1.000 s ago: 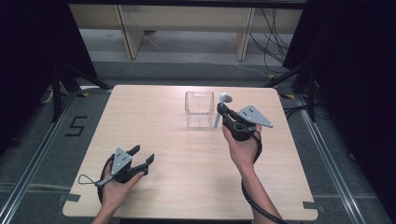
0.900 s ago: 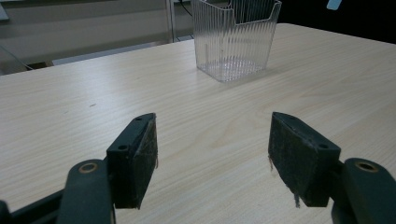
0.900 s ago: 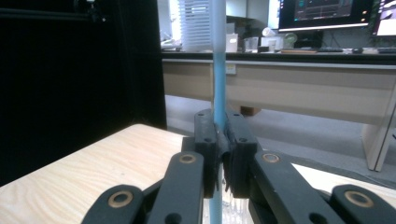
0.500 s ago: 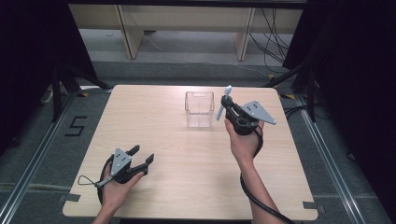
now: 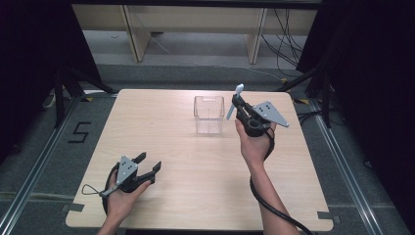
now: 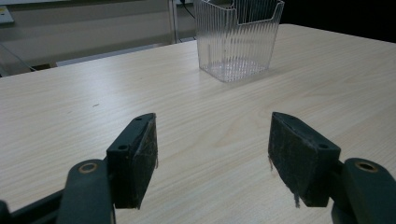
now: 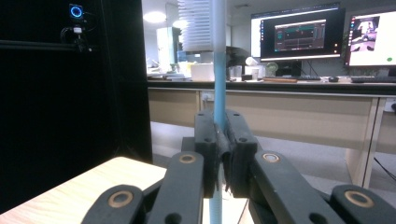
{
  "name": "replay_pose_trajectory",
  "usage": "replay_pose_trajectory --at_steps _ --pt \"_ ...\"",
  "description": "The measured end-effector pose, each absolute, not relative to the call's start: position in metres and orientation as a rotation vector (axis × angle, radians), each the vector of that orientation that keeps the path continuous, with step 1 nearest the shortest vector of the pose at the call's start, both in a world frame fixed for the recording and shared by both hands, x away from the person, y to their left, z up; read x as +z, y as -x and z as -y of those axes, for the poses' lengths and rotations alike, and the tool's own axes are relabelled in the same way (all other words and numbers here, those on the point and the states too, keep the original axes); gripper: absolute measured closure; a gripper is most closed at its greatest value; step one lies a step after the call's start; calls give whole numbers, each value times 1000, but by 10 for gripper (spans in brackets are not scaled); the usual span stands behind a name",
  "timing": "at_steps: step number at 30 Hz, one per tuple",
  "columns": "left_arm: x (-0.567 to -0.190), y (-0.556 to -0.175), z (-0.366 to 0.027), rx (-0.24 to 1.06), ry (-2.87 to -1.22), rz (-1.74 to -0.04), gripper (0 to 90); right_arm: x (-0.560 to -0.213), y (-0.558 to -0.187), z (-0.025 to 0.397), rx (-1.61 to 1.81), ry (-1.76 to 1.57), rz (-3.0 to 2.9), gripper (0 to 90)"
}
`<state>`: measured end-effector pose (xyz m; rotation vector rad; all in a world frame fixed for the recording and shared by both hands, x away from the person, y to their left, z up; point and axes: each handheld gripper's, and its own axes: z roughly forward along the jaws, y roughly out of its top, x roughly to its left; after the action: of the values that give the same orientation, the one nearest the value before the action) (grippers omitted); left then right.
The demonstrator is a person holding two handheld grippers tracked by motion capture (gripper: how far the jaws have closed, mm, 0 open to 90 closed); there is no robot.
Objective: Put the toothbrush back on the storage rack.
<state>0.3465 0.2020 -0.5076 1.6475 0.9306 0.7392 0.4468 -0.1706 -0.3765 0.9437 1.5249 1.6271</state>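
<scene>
A toothbrush (image 5: 232, 106) with a light blue handle and white bristle head stands nearly upright in my right gripper (image 5: 235, 105), which is shut on its handle just right of a clear ribbed plastic container (image 5: 209, 113). In the right gripper view the toothbrush (image 7: 218, 70) rises straight up from between the shut jaws of the right gripper (image 7: 219, 140). My left gripper (image 5: 149, 161) rests open near the table's front left, holding nothing. Through the left gripper (image 6: 212, 154) the clear container (image 6: 238, 37) stands farther off on the table and looks empty.
The light wooden table (image 5: 171, 142) has bare room between the two hands. Black frame posts (image 5: 58, 93) stand at both sides, and shelving (image 5: 132, 29) lies beyond the far edge. Desks and lit monitors (image 7: 299, 35) show in the right gripper view.
My right gripper has risen a little with the toothbrush, which now stands more upright beside the container. The left gripper has stayed put.
</scene>
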Motion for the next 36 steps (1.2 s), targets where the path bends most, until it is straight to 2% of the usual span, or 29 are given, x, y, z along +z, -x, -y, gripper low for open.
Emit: replay_pose_trajectory --at_steps 36 --pt "-510 -346 -203 722 -1647 -939 324 -374 -479 152 1629 -962 -1476 857"
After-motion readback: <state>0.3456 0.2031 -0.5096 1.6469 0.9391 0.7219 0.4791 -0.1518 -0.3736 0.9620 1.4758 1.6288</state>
